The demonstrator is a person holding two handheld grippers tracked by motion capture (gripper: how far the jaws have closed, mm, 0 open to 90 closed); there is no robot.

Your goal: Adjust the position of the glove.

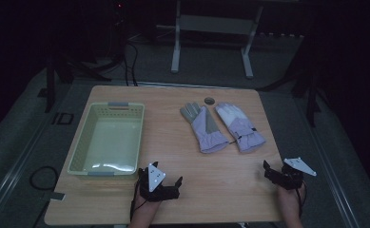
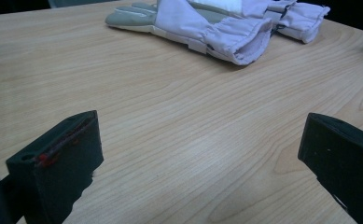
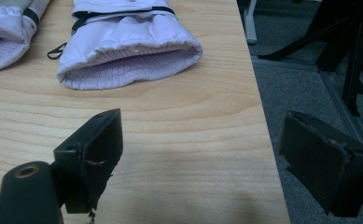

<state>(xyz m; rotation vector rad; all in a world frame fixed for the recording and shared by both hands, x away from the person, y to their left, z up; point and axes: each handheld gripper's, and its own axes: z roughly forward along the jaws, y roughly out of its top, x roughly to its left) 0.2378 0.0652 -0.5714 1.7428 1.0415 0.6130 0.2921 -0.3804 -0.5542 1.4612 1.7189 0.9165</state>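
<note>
Both grippers, left gripper [image 1: 169,180] and right gripper [image 1: 274,172], sit released and empty low in frame. The gloves [image 1: 220,126] lie mid-surface, basket [image 1: 107,140] at left. Approach stage; next likely needs a reach toward a cuff.

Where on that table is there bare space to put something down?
The widest bare wood lies between the gloves and the near edge, flanked by the left gripper and right gripper. A narrower strip runs between the basket and the gloves. The far edge is crowded by glove fingertips and a small round disc.
</note>
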